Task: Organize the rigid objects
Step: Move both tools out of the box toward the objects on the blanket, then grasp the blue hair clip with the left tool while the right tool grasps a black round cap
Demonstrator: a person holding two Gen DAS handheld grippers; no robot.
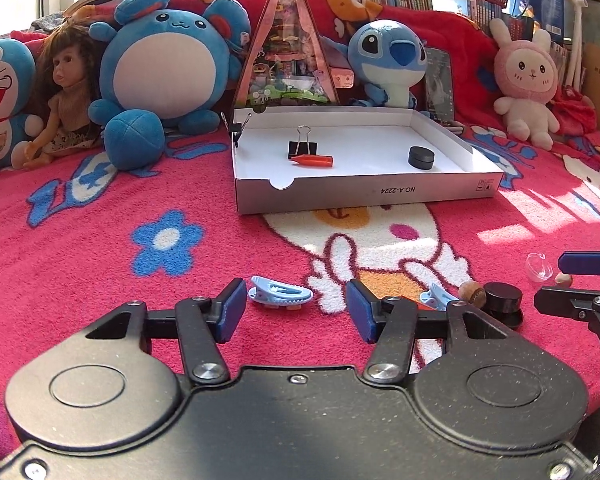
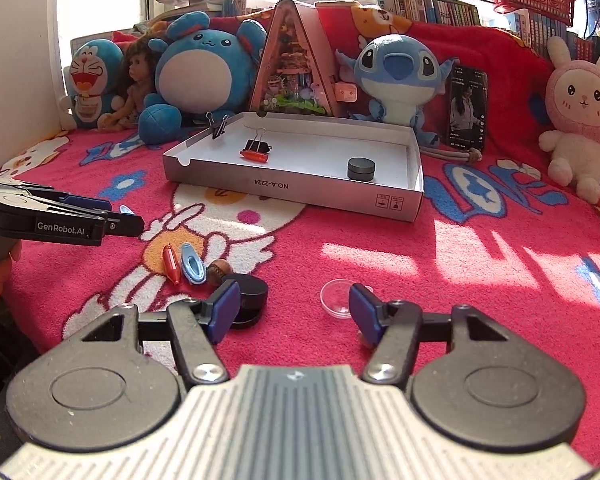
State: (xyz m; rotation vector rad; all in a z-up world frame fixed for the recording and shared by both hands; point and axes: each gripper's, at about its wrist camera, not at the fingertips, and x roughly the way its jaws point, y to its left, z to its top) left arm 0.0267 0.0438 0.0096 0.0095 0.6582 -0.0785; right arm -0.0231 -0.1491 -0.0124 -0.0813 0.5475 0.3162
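Sunlit pink cartoon blanket point(image 2: 480, 280), bright windows point(image 2: 100, 4), bookshelf point(image 2: 440, 10), white wall point(image 2: 16, 80)

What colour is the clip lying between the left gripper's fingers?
Light blue; the clip shows best in the left wrist view.

open pink blanket point(image 1: 100, 264) between the near clutter and the white box point(image 1: 364, 194): clear passage. box top open, with a binder clip point(image 1: 302, 148), red cap point(image 1: 314, 160) and black puck point(image 1: 421, 157) inside. plush toys point(image 1: 164, 64) wall off the far side. clip on box rim point(image 1: 236, 126) obstructs the left corner.
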